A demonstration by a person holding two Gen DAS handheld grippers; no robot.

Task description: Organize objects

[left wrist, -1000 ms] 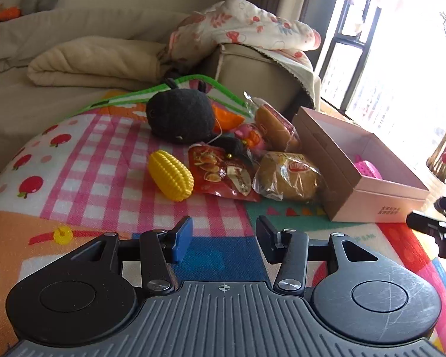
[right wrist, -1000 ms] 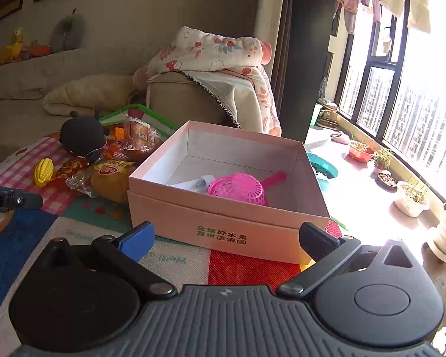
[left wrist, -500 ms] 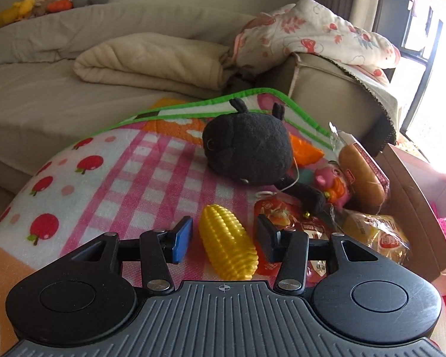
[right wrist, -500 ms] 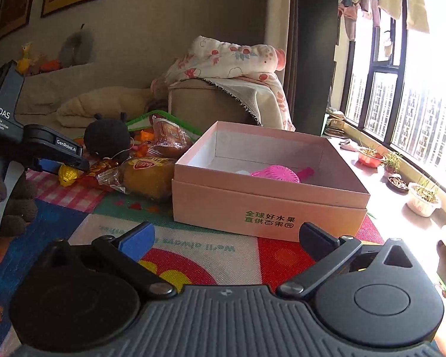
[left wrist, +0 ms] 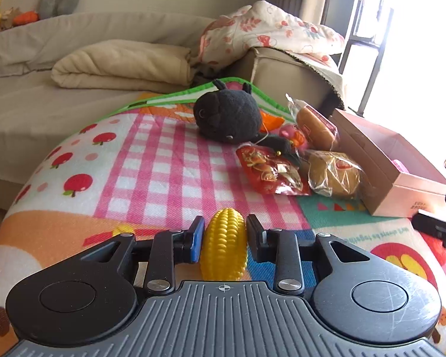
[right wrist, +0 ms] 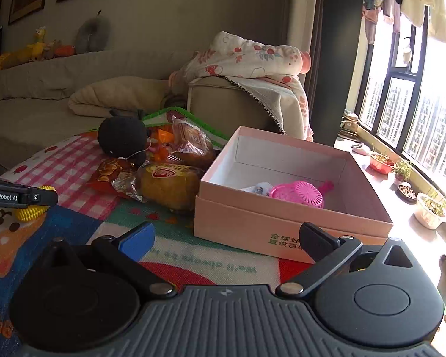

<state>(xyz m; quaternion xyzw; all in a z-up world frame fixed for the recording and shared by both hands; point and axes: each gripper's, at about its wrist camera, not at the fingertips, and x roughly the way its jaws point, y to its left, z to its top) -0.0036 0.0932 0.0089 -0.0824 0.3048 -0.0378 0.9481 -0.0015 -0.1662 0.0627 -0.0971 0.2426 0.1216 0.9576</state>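
The left gripper (left wrist: 224,236) is closing its jaws around the toy corn (left wrist: 224,242) near the play mat's (left wrist: 151,160) front edge; the corn looks light, stiff, ridged plastic, best pinched mid-body, while the right gripper (right wrist: 226,238) gapes empty.

The toy corn (left wrist: 224,242) lies on the mat (left wrist: 151,160) at the near edge of the left wrist view, between the closing jaws of the left tongs (left wrist: 224,235). Farther off and to the right sits a cluster: the plush toy (left wrist: 226,116) at the far side, the snack packet (left wrist: 269,169) nearer than it, and the wrapped bun (left wrist: 333,174) just right of the packet. A second wrapped bun (left wrist: 315,128) lies behind the first. The box (right wrist: 282,226) stands on the mat right of the buns, touching the nearer one. Inside the box rests the toy strainer (right wrist: 300,193). The right tongs (right wrist: 226,238) hover near the box's near wall. Behind the mat stretches a sofa (left wrist: 59,101) with a folded blanket (left wrist: 125,65) on it.
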